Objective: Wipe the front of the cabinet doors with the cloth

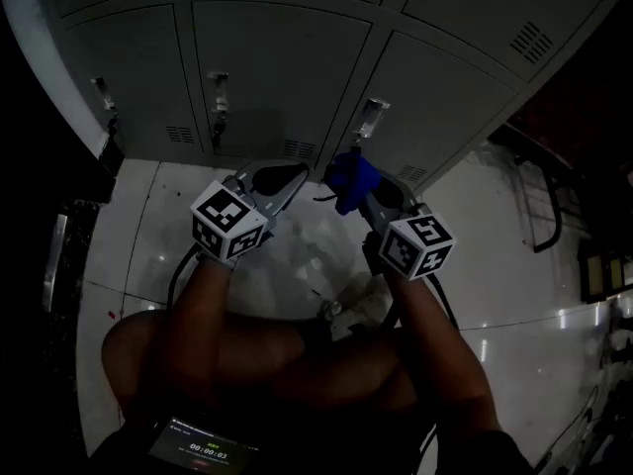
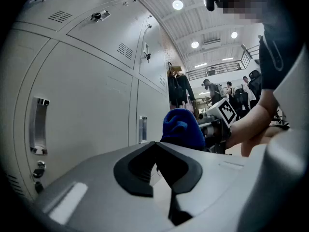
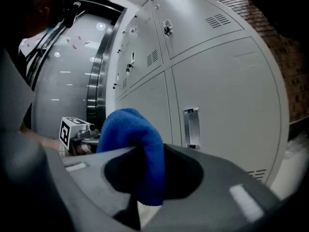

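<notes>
The blue cloth [image 3: 131,144] is bunched into a thick wad and pinched in the right gripper [image 1: 358,190]. The jaws are clamped on its middle, so a rounded hump stands above them and a short end hangs below. It sits low in front of the grey cabinet doors [image 1: 277,67], just beside the upright handle [image 1: 373,117] of the right-hand door in the row (whether the fabric actually touches the metal I cannot tell from here; it looks a shade off it).

The left gripper [image 1: 281,179] is held alongside, just left of the cloth at about the same height, pointing at the same row of doors. Its jaws are drawn together at the tips with nothing between them, and only a thin sliver of light shows lower down between the dark pads. Each gripper carries a marker cube [image 1: 227,223] at its back end, close to the person's bare forearms.

The doors are plain grey steel. Each has a small handle, a lock below it and a block of vent slots [image 1: 181,134] near the bottom edge. Beneath them the floor [image 1: 297,255] is glossy white tile. The person's bare legs are folded low under the arms, with a small lit screen [image 1: 203,450] by the lap. Farther down the room, past the row of lockers, several people [image 2: 212,88] stand under round ceiling lights.
</notes>
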{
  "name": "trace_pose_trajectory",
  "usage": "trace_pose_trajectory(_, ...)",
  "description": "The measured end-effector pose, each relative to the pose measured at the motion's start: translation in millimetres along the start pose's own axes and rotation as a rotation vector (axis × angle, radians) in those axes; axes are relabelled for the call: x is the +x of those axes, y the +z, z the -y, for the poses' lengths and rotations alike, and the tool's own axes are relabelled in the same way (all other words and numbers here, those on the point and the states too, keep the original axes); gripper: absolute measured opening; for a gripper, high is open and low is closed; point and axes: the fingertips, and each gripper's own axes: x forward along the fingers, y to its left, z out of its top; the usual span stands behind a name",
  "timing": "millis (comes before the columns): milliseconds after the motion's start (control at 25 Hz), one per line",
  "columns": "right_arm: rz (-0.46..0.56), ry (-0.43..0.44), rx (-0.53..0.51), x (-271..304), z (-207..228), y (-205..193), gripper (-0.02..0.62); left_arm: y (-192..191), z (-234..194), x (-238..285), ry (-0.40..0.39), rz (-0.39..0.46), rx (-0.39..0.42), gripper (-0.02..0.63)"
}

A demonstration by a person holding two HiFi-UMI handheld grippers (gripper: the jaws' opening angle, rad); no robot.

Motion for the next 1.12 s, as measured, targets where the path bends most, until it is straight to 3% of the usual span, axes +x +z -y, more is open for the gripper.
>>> trace_pose_trajectory(160,0.016,-0.049,0.028,-2,4,19,0.075,-4,2,-6,-0.011,-0.014,-0.018,0.006)
trace_pose_trajectory(400,0.036,-0.094,-0.009,6,21,81,0.075,-1,0,-3,-0.018,-0.001,-0.025,0.006)
trace_pose_trajectory(640,0.110,-0.144,0.101,22,51,141,0.075,1,-4,-6,-0.012,0.016,-0.048,0.006)
trace_pose_trajectory(1120,0.102,-0.183,0.091,32,75,167,0.075,3,-2,-6,-0.024,0.028,-0.057,0.006)
